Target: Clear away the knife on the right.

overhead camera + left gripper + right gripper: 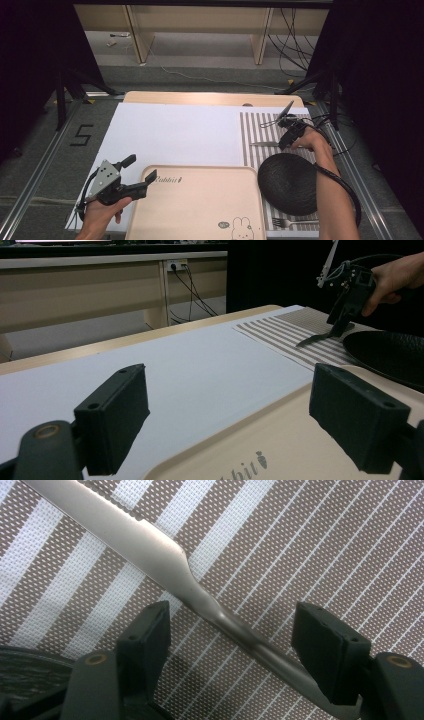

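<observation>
A steel table knife (265,144) lies flat on a brown-and-white striped placemat (250,127), blade pointing left. My right gripper (286,144) points down over its handle. In the right gripper view the knife (150,545) runs diagonally and its handle passes between the jaws of my right gripper (230,635), with a gap on each side, so it is open. My left gripper (141,175) hovers open at the near left, over the top-left corner of a beige tray (200,200). Nothing sits between the left gripper's (225,425) jaws.
A black round plate (289,182) rests on the placemat just near of the knife, overlapping the tray's right edge. A fork (292,223) lies near the plate's front. A white sheet (170,130) covers the table's left and middle. Cables trail behind the right hand.
</observation>
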Demonstrator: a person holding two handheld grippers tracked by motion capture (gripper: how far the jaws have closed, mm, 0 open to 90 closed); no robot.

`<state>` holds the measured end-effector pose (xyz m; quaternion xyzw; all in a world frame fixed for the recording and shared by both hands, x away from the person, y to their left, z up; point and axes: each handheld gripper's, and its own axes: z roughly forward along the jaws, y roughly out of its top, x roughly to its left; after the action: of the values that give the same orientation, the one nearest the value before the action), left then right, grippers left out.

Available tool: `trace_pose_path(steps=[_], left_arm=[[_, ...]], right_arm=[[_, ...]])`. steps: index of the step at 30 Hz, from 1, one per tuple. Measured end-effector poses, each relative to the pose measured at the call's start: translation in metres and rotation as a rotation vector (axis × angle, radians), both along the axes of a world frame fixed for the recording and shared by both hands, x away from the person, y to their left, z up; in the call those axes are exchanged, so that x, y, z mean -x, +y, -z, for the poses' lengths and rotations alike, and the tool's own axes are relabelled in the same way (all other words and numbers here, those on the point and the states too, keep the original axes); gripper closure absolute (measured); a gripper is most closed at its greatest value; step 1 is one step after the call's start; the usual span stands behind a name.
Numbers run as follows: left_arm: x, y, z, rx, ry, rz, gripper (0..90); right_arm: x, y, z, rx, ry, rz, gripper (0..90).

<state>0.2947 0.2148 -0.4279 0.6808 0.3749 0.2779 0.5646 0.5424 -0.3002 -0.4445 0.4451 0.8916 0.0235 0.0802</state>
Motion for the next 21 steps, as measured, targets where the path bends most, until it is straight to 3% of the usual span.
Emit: trace_pose_path(steps=[11,21], left_arm=[[-0.0005,-0.0007,0.0004,0.000,0.004,0.000,15.6],[-0.0001,-0.0013,0.0004,-0.002,0.002,0.003,15.6]], right_arm=[[-0.0003,0.0017,0.0058,0.071,0.015,-0.030,39.3],[0.0001,0.0023,0.0055,0.065,0.014,-0.045,44.0]])
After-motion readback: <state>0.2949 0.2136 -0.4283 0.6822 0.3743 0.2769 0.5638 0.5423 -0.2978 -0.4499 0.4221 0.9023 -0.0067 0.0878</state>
